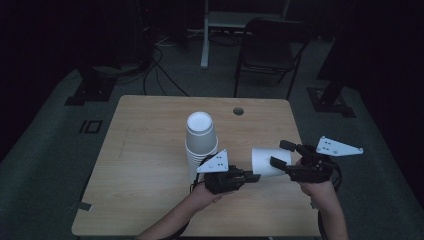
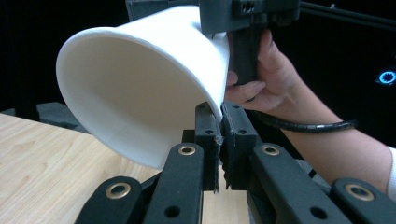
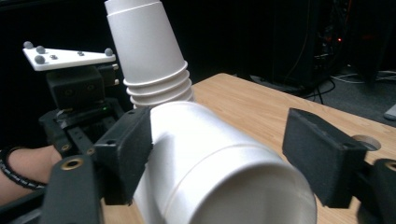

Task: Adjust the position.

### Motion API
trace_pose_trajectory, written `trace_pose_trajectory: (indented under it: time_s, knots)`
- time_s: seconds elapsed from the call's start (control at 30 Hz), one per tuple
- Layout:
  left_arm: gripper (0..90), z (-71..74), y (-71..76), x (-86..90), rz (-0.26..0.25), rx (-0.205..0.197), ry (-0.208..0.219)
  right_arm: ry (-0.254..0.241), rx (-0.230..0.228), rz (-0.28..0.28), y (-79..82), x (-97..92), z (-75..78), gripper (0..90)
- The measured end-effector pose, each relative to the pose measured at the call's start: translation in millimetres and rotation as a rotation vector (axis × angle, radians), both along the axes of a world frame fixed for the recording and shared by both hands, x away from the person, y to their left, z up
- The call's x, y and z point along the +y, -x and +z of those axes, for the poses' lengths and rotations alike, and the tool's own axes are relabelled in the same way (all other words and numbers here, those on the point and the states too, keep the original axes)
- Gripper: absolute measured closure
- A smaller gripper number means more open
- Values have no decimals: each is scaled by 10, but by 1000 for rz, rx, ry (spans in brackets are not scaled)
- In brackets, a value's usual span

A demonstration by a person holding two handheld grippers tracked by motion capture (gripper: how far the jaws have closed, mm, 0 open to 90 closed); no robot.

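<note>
my left gripper is clamped on the rim of the white cup, held sideways above the tabletop. my right gripper straddles its base, one pad off, beside the cup stack.

Single cup at right: plain white, no print. Cup stack near centre: white, white inside too. Surface: light wood grain, pale tan, dark round hole at far side. Left claw: black, brass-coloured rivets in the left gripper view, pale grey plate with dots on top. Right claw: black, same pale grey plate. Floor: dark grey. Chair far off: black.
</note>
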State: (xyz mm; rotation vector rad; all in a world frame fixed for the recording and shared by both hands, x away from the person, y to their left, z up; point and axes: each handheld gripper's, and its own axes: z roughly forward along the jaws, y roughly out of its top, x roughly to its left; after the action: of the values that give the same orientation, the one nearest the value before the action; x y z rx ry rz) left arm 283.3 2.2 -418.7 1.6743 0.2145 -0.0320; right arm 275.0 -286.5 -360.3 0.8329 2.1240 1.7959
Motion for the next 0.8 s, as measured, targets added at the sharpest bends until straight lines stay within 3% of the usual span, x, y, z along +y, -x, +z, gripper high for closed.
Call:
trace_pose_trajectory:
  time_s: [0.13,0.33,0.53,0.8]
  knots:
    - [868,32,-13,13,0,6,0,-5,20,11,20,-54,-43,280]
    - [871,56,-16,-25,10,13,-37,54,73,41,25,-79,-190,227]
    - [869,60,-57,-39,6,70,-21,90,108,58,36,-91,-336,204]
    - [863,99,-102,-72,15,96,-19,173,131,71,34,31,-496,170]
